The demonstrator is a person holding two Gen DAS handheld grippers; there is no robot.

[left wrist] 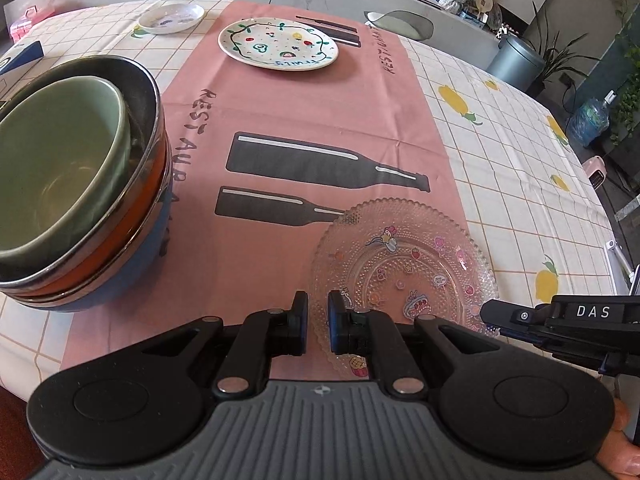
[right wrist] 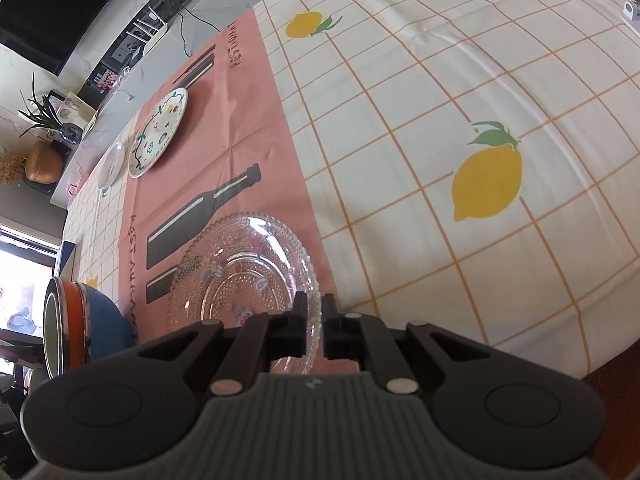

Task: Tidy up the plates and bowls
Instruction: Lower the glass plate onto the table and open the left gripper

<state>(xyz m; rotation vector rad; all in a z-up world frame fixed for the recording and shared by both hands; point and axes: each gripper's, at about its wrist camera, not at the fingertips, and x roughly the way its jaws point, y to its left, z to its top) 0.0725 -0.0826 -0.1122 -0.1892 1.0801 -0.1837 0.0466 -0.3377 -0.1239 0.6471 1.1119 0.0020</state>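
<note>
A clear glass plate [left wrist: 404, 272] with cartoon stickers lies at the near edge of the pink mat [left wrist: 280, 120]. My right gripper [right wrist: 314, 320] is shut on the near rim of the glass plate [right wrist: 244, 268]. My left gripper [left wrist: 318, 316] hovers over the plate's left rim, jaws nearly shut with a small gap, holding nothing. A stack of nested bowls [left wrist: 76, 184], green inside steel, orange and blue, stands at the left. A white painted plate [left wrist: 278, 44] sits at the far end of the mat, and a small white dish [left wrist: 172, 18] lies beyond it to the left.
The round table carries a checked lemon tablecloth [right wrist: 480, 120]. My right gripper's body [left wrist: 560, 320] reaches in from the right in the left wrist view. A chair [left wrist: 404, 24] stands beyond the far edge. The bowl stack also shows in the right wrist view [right wrist: 80, 324].
</note>
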